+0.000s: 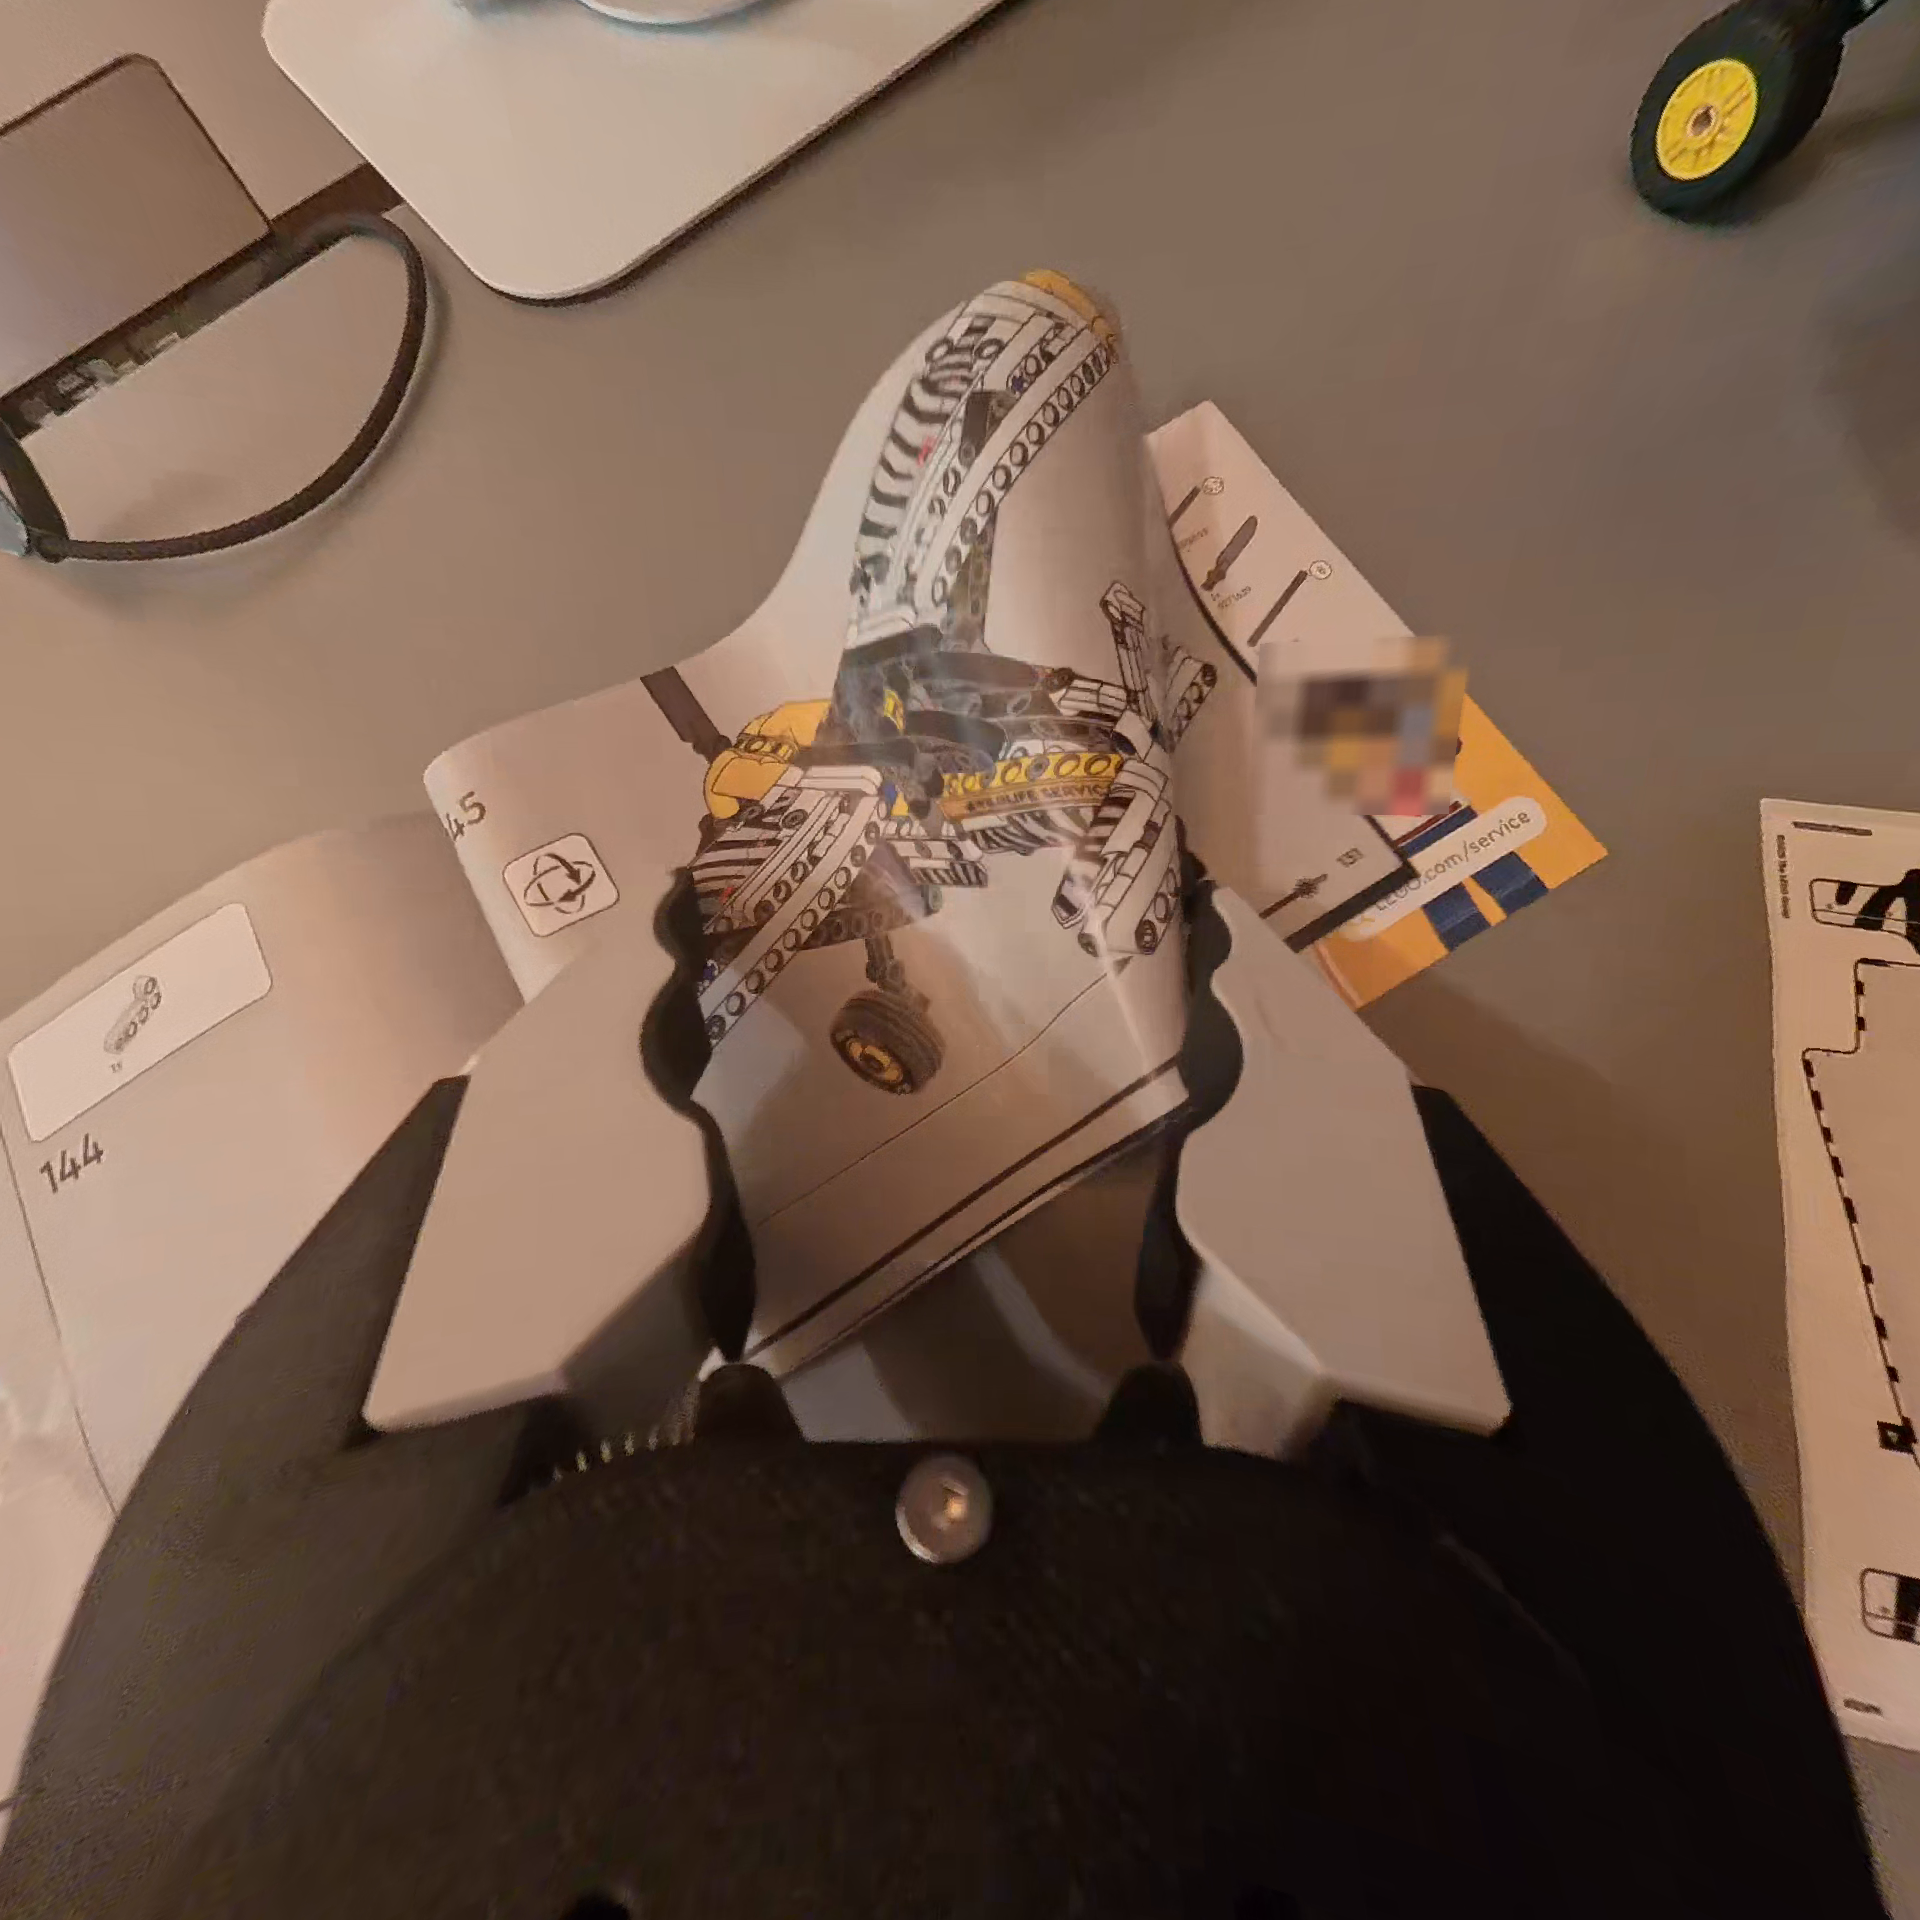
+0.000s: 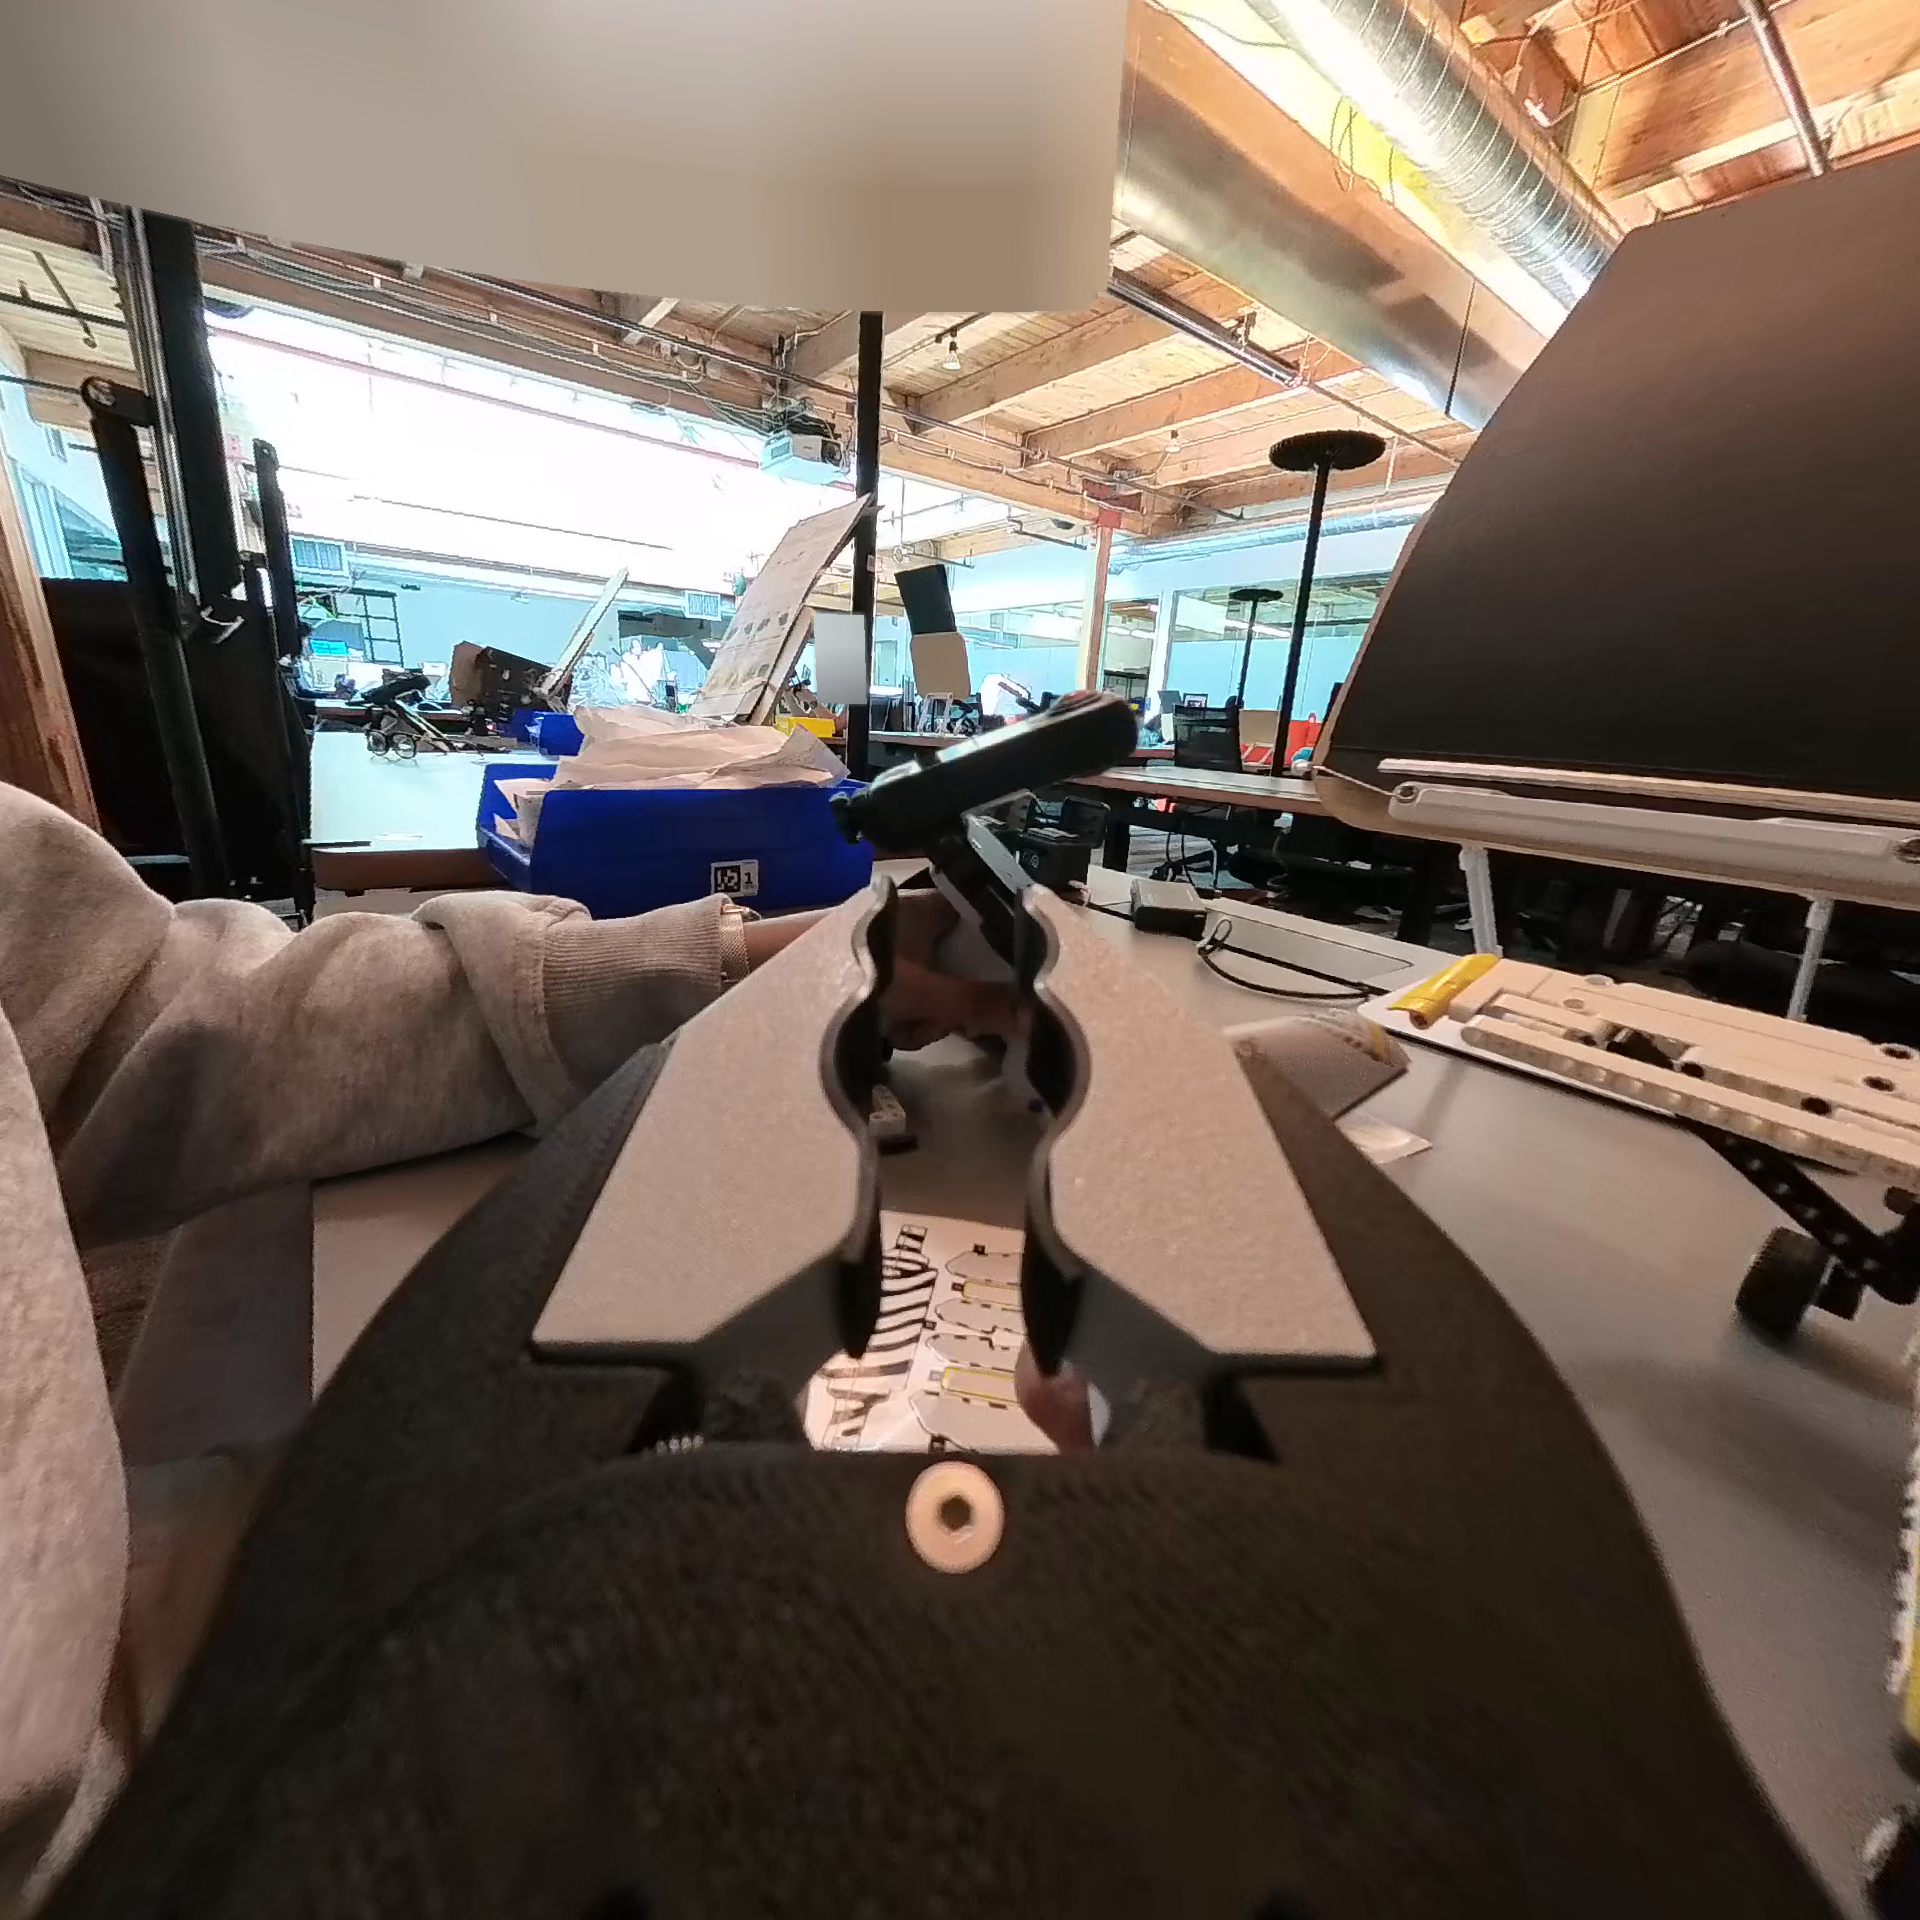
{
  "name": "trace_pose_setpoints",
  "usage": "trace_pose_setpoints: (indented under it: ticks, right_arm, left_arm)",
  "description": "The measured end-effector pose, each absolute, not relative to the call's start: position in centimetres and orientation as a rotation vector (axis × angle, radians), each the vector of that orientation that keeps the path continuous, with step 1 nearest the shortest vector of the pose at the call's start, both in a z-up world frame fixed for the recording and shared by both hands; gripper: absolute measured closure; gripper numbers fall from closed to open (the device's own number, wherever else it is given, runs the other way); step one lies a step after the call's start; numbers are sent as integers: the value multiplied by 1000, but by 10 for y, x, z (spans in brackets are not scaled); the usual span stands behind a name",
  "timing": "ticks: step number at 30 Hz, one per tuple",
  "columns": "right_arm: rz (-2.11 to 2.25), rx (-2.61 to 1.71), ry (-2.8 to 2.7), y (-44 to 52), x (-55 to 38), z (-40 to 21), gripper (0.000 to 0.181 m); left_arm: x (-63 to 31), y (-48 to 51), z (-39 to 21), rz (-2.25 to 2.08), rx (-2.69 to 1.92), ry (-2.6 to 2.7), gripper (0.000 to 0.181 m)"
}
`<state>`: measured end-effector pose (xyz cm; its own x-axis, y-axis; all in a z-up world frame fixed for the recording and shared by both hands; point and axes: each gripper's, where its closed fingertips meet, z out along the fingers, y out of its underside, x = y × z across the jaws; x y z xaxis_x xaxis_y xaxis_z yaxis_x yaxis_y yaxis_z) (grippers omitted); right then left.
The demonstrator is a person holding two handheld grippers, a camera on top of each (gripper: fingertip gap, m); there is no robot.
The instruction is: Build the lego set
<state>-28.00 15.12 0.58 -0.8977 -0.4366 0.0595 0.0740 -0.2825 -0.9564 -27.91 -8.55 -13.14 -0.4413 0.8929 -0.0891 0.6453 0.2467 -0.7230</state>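
The instruction booklet (image 1: 260, 1039) lies open on the grey table. One of its pages (image 1: 935, 520), printed with a white, yellow and zebra-striped model, stands up bowed between the fingers of my left gripper (image 1: 935, 914). The jaws stand wide apart and the page's edges rest against both fingers. My right gripper (image 2: 961, 914) is held above the table, slightly open and empty, over a sticker sheet (image 2: 935, 1320). The part-built white lego model (image 2: 1662, 1070) stands to its right. One yellow-hubbed wheel (image 1: 1699, 130) shows in the left wrist view.
The sticker sheet (image 1: 1849, 1195) lies right of the booklet. A monitor base (image 1: 582, 135) and a grey hub with a black cable (image 1: 114, 208) sit at the far left. A person's grey sleeve (image 2: 260, 987), a blue bin (image 2: 665, 842) and a dark monitor (image 2: 1662, 520) surround the work area. The gap from one gripper's tips to the other's is roughly 25 cm.
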Motion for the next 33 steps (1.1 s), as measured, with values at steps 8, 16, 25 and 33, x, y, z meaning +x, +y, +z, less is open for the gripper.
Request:
trace_pose_setpoints:
  ticks: [8,16,25,33]
  right_arm:
    - [-2244,-444,1639,151,-282,6,161]
    - [-2242,-441,1642,151,-282,6,160]
    - [-2241,-439,1641,151,-282,6,161]
    - [-2241,-434,1637,152,-281,6,161]
  left_arm:
    - [-276,-91,-113,1053,-1316,-2107,126]
    - [-256,-109,-69,1087,-999,-1934,146]
    - [-242,-109,-43,817,-725,-1673,119]
    - [-248,-100,-47,813,-807,-1674,122]
